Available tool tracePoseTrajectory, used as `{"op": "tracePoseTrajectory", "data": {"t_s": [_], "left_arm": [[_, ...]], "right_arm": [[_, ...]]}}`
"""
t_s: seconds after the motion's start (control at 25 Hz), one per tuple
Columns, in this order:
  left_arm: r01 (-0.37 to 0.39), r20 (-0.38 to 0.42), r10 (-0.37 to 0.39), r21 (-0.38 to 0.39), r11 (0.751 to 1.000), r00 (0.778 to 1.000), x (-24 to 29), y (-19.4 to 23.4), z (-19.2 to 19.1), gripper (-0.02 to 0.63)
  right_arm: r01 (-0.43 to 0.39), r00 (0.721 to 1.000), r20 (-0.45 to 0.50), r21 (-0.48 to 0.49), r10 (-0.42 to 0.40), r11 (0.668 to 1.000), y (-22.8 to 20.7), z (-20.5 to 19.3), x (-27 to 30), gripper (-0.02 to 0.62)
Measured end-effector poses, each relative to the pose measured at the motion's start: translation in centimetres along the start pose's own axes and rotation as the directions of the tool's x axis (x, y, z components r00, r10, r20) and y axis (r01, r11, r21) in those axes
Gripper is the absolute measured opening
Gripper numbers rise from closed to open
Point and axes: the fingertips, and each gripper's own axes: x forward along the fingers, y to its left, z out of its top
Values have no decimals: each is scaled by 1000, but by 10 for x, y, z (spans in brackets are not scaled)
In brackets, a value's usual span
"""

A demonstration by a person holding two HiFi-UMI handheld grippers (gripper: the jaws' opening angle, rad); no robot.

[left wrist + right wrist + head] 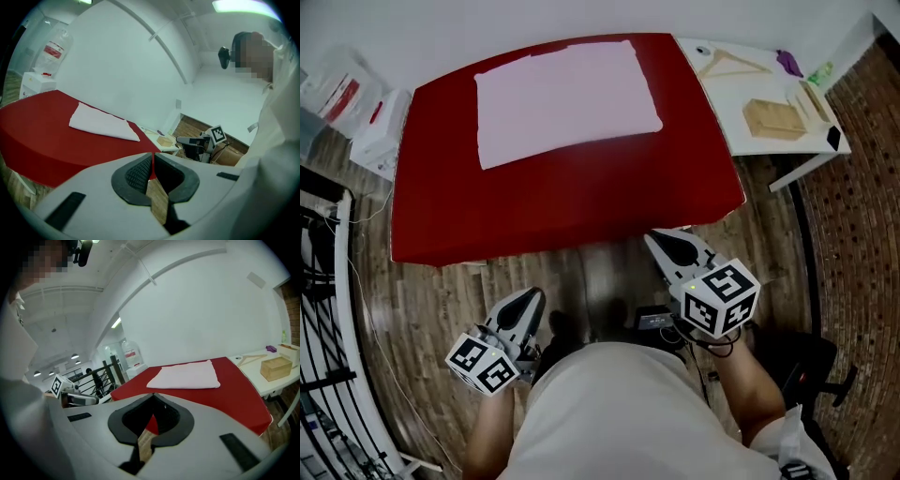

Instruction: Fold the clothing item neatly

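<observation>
Lying flat in head view, folded pale pink cloth (pixel 567 98) sat on red table (pixel 562 206), long axis left-right, ahead of left gripper (pixel 530 298) and nearer right gripper (pixel 661 240). Left gripper view: jaws were together, empty. Right gripper view: same.

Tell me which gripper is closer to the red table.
The right gripper: its tips show right by the red table's edge; the left gripper hangs farther back.

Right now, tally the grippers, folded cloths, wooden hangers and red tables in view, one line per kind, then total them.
grippers: 2 (left gripper, right gripper)
folded pale cloth: 1
wooden hanger: 1
red table: 1
total: 5
</observation>
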Motion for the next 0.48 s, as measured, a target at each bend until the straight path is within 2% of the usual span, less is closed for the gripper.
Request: {"op": "tracePoseTrajectory", "data": {"t_s": [0.48], "left_arm": [[58, -43, -57, 28, 998, 997, -27, 8, 3, 18]], "right_arm": [[63, 996, 65, -9, -63, 998, 35, 26, -2, 14]]}}
